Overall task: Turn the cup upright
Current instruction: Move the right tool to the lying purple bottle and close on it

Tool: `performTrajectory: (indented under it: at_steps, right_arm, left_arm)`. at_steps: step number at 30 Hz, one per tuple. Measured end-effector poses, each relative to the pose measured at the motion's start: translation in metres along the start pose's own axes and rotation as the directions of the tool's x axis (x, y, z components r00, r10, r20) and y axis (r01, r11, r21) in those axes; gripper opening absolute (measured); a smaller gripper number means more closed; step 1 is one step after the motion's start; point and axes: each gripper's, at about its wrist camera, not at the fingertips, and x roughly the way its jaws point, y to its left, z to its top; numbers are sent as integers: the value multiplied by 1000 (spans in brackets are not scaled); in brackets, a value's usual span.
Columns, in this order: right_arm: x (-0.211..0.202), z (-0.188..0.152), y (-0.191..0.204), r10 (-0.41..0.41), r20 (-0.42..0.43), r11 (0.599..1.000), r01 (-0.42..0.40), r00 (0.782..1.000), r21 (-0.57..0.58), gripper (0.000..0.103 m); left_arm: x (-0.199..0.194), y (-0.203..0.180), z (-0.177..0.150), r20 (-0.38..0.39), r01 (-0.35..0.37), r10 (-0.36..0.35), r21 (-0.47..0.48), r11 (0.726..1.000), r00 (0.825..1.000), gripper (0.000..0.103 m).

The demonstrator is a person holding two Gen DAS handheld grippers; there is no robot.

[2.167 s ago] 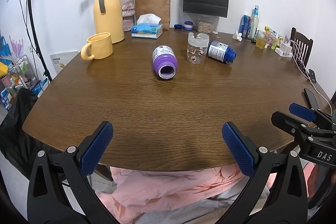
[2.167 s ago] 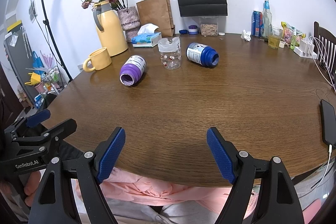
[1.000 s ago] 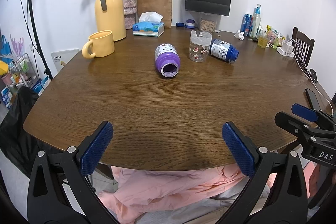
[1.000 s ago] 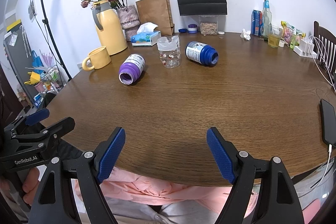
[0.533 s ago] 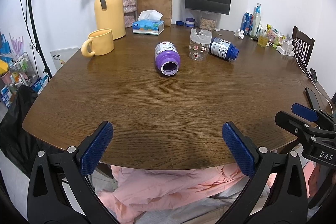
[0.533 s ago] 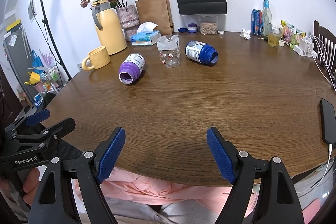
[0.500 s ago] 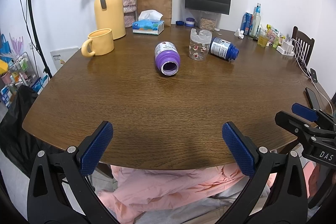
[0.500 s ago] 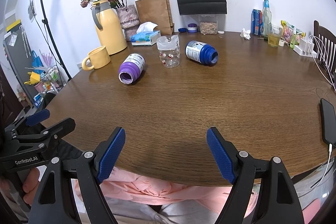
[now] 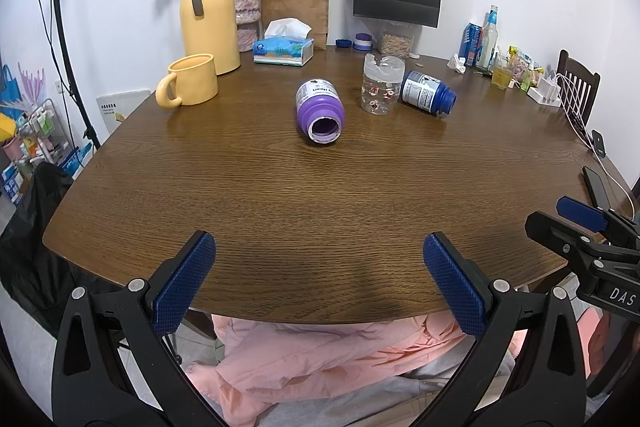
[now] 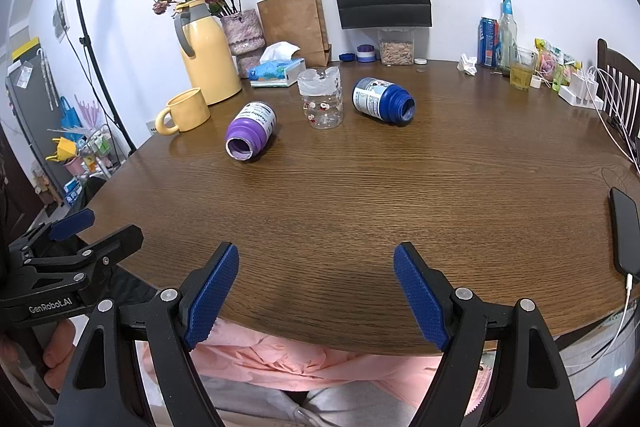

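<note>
Both tongs, left (image 9: 318, 277) and right (image 10: 316, 293), gape empty at lower frame; the upside-down clear cup (image 10: 321, 103) at upper centre looks light, slippery, best pinched mid-wall.

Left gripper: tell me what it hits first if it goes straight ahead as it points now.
Likely the purple bottle, lying on its side with its mouth toward the open left gripper. Bare table lies between; depth is uncertain.
</note>
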Motion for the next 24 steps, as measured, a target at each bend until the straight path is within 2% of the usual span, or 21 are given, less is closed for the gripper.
performTrajectory:
  at_steps: [10,15,19,24]
  right_arm:
    - [4,1,-2,4,-8,1000,-4,1000,1,84]
    - [24,6,8,27,-31,999,-28,999,-26,84]
    - [50,18,18,70,-51,996,-72,996,-44,84]
    - [93,55,47,161,-65,980,-167,985,-107,84]
  left_arm:
    - [2,1,2,-3,-2,2,4,1000,1000,103]
    - [13,18,10,-14,-30,30,-19,999,999,103]
    - [26,39,25,-21,-63,62,-48,997,998,103]
    - [44,64,49,-19,-116,115,-73,991,993,103]
